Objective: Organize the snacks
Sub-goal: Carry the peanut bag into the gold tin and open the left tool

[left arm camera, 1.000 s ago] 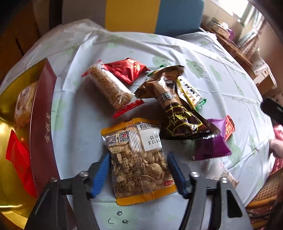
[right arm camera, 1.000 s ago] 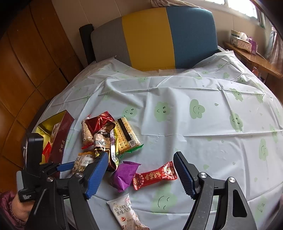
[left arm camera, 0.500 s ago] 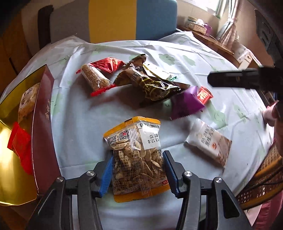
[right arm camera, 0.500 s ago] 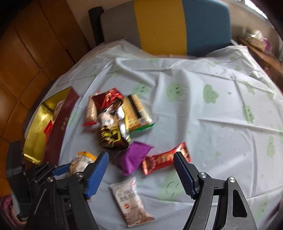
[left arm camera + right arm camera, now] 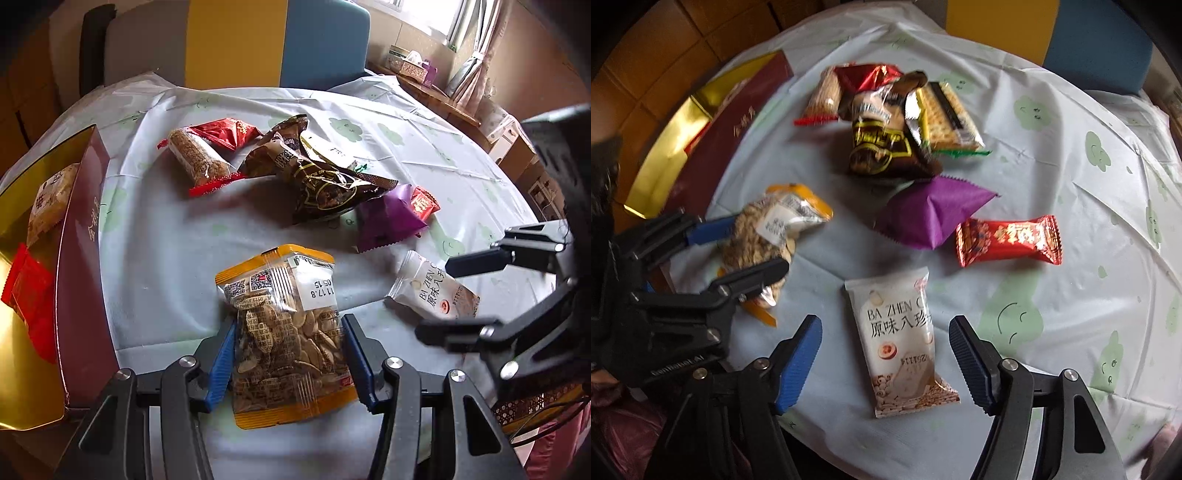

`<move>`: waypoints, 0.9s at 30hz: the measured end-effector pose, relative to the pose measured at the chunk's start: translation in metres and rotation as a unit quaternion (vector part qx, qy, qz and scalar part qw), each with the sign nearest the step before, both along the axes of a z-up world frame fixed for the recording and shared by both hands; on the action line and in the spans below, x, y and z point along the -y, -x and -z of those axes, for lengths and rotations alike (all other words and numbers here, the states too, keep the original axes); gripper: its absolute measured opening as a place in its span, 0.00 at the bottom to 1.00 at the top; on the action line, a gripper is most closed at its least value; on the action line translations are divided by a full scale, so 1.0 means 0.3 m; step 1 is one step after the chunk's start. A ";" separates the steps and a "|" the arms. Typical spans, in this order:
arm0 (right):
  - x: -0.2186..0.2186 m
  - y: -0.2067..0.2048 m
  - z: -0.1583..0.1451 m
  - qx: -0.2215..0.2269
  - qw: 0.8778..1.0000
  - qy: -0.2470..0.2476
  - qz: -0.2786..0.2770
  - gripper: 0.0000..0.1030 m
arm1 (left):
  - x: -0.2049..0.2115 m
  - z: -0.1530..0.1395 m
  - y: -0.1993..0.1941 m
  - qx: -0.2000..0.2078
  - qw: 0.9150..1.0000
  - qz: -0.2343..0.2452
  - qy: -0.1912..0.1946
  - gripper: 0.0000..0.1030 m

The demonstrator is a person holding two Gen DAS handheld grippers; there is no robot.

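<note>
An orange-edged clear packet of seeds (image 5: 284,314) sits between the blue pads of my left gripper (image 5: 288,323), which press on its two sides; the right wrist view shows the same packet (image 5: 764,229) squeezed in that gripper (image 5: 757,245). My right gripper (image 5: 884,323) points down over a white packet (image 5: 897,325) lying flat on the cloth. Its jaws are closing, one on either side of the packet, and the pads stand clear of it. In the left wrist view the right gripper (image 5: 436,297) hangs over the white packet (image 5: 428,291).
A maroon and gold box (image 5: 81,258) with a few snacks inside stands at the left table edge. A brown bag (image 5: 317,177), a grain bar (image 5: 195,158), a purple packet (image 5: 388,218), a red candy (image 5: 1008,240) and a cracker pack (image 5: 945,114) lie mid-table.
My left gripper's pads have closed in onto the seed packet. My right gripper has dropped and tipped downward, so the white packet now lies between its jaws.
</note>
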State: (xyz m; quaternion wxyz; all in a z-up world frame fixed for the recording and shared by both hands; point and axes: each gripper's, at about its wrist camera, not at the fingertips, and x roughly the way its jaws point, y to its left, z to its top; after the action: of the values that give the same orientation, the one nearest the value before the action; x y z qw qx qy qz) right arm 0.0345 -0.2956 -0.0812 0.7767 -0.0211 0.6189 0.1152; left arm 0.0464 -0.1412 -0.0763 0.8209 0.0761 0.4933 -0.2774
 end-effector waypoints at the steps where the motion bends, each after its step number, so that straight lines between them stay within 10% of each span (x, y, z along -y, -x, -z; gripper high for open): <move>1: -0.007 0.006 0.008 -0.002 1.000 0.006 -0.005 0.67 | -0.003 -0.001 -0.001 0.000 1.000 -0.001 0.003 0.53; 6: -0.030 0.034 0.032 0.002 0.999 0.029 -0.019 0.43 | -0.015 -0.008 0.006 0.005 1.000 0.001 0.012 0.51; 27: -0.071 0.063 0.039 0.033 0.997 0.060 -0.043 0.41 | -0.005 -0.003 0.032 0.037 0.999 0.000 0.007 0.52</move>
State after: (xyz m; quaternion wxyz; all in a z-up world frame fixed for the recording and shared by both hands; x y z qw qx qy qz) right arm 0.0155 -0.2742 -0.0929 0.7885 -0.0987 0.5970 0.1104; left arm 0.0368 -0.1398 -0.0753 0.8391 0.0807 0.4606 -0.2780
